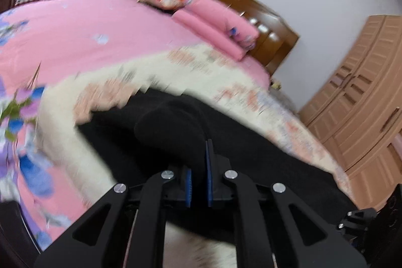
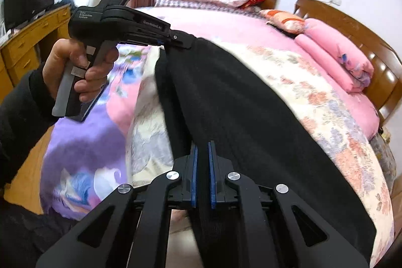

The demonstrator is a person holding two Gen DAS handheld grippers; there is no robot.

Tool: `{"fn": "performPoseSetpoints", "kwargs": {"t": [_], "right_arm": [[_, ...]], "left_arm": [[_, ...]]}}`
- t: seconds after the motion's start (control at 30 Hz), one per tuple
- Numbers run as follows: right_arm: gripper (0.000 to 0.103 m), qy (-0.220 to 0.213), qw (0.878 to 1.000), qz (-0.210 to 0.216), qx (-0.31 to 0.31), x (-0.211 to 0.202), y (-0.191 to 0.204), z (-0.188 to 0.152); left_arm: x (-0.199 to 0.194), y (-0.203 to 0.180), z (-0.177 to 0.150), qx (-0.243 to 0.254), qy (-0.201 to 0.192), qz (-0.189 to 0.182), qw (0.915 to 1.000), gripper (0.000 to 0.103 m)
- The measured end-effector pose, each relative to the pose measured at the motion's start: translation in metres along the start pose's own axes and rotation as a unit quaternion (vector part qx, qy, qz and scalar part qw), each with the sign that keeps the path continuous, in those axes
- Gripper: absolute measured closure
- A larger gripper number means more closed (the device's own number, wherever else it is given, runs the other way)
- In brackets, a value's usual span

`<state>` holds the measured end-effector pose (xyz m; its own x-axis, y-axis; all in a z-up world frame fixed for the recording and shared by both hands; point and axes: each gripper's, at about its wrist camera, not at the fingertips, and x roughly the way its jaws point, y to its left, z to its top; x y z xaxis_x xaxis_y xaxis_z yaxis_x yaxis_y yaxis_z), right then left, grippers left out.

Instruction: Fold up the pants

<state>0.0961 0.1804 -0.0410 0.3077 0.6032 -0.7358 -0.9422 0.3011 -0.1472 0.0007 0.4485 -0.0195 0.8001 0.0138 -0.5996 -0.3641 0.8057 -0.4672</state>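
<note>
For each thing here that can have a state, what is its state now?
Pants: lifted at one edge, stretched between both grippers, rest draped on the bed.
Left gripper: shut on pants.
Right gripper: shut on pants.
Pink quilt: folded, by the headboard.
Wardrobe: doors closed.

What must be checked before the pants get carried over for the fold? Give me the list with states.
1. Left gripper shut on the black pants: ok.
2. Right gripper shut on the pants edge: ok.
3. Fabric stretched between both grippers, no sag: ok.
4. Cream floral blanket under the pants lying flat: ok.
5. Far end of the pants lying straight: cannot tell, out of view.
</note>
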Motion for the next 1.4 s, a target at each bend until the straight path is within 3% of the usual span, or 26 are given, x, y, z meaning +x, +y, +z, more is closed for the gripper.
{"fn": "performPoseSetpoints", "kwargs": {"t": [0.1, 0.2, 0.3, 0.33, 0.37, 0.43, 0.57, 0.6, 0.63, 0.7, 0.8, 0.87, 0.93, 1.0, 1.1, 1.13, 1.17, 1.2, 1.23, 1.27, 1.3, 1.4], "right_arm": [[0.094, 0.04, 0.999, 0.017, -0.007, 0.027, 0.009, -0.015], [0.095, 0.034, 0.999, 0.025, 0.008, 0.025, 0.005, -0.016], [0.093, 0.041, 0.999, 0.026, 0.005, 0.025, 0.006, -0.013], [0.088, 0.041, 0.999, 0.028, 0.004, 0.026, 0.007, -0.014], [0.083, 0.042, 0.999, 0.032, 0.005, 0.027, 0.008, -0.016], [0.072, 0.035, 0.998, 0.042, 0.008, 0.028, 0.011, -0.017], [0.069, 0.035, 0.998, 0.045, 0.011, 0.027, 0.014, -0.018], [0.069, 0.034, 0.998, 0.046, 0.013, 0.027, 0.014, -0.018], [0.069, 0.033, 0.998, 0.046, 0.014, 0.028, 0.013, -0.018], [0.069, 0.031, 0.998, 0.047, 0.017, 0.028, 0.012, -0.019], [0.072, 0.029, 0.998, 0.044, 0.018, 0.025, 0.013, -0.019], [0.093, 0.028, 0.999, 0.041, 0.016, 0.022, 0.012, -0.019], [0.093, 0.026, 0.998, 0.049, 0.019, 0.018, 0.013, -0.019], [0.093, 0.032, 0.998, 0.048, 0.016, 0.021, 0.015, -0.021], [0.089, 0.034, 0.997, 0.057, 0.035, 0.024, 0.01, -0.022], [0.08, 0.036, 0.996, 0.064, 0.043, 0.022, 0.009, -0.022], [0.06, 0.037, 0.996, 0.071, 0.046, 0.018, 0.009, -0.022], [0.045, 0.032, 0.996, 0.068, 0.044, 0.01, 0.01, -0.023], [0.021, 0.023, 0.997, 0.06, 0.041, 0.002, 0.011, -0.026], [0.019, 0.012, 0.998, 0.053, 0.04, -0.007, 0.011, -0.028], [0.019, 0.005, 0.998, 0.052, 0.045, -0.018, 0.009, -0.033], [0.019, -0.001, 0.996, 0.045, 0.08, -0.041, -0.008, -0.05]], "left_arm": [[0.02, 0.029, -0.022, -0.038, 0.019, -0.012, 0.999, 0.092], [0.018, 0.043, -0.023, -0.067, 0.008, -0.053, 0.9963, 0.09], [0.015, 0.044, -0.019, -0.069, 0.011, -0.06, 0.9957, 0.084], [0.012, 0.044, -0.019, -0.068, 0.008, -0.06, 0.9958, 0.075], [0.009, 0.046, -0.017, -0.073, 0.002, -0.062, 0.9954, 0.054], [0.003, 0.051, -0.012, -0.092, -0.013, -0.075, 0.9929, 0.037], [0.006, 0.065, 0.003, -0.139, -0.026, -0.079, 0.9869, 0.04], [0.01, 0.069, 0.006, -0.148, -0.027, -0.067, 0.9864, 0.05], [0.015, 0.075, 0.007, -0.158, -0.019, -0.062, 0.9853, 0.083], [0.019, 0.084, 0.007, -0.179, -0.016, -0.075, 0.9808, 0.084], [0.005, 0.071, 0.004, -0.143, -0.036, -0.049, 0.9878, 0.085], [-0.008, 0.065, 0.002, -0.129, -0.052, -0.039, 0.9895, 0.085], [-0.011, 0.067, 0.001, -0.126, -0.051, -0.032, 0.9903, 0.085], [0.003, 0.074, 0.0, -0.122, -0.024, -0.022, 0.992, 0.084], [0.016, 0.082, 0.0, -0.116, -0.013, -0.019, 0.993, 0.073], [0.014, 0.082, 0.001, -0.116, -0.012, -0.019, 0.993, 0.069], [0.007, 0.079, 0.002, -0.114, -0.017, -0.005, 0.9933, 0.058], [-0.001, 0.075, 0.002, -0.107, -0.028, 0.032, 0.9933, 0.043], [-0.016, 0.062, 0.003, -0.088, -0.057, 0.111, 0.9883, 0.032], [-0.026, 0.05, 0.003, -0.065, -0.079, 0.139, 0.9851, 0.032], [-0.033, 0.036, 0.004, -0.04, -0.09, 0.137, 0.9857, 0.032], [-0.036, -0.022, 0.008, 0.035, -0.08, 0.073, 0.9935, 0.028]]}}
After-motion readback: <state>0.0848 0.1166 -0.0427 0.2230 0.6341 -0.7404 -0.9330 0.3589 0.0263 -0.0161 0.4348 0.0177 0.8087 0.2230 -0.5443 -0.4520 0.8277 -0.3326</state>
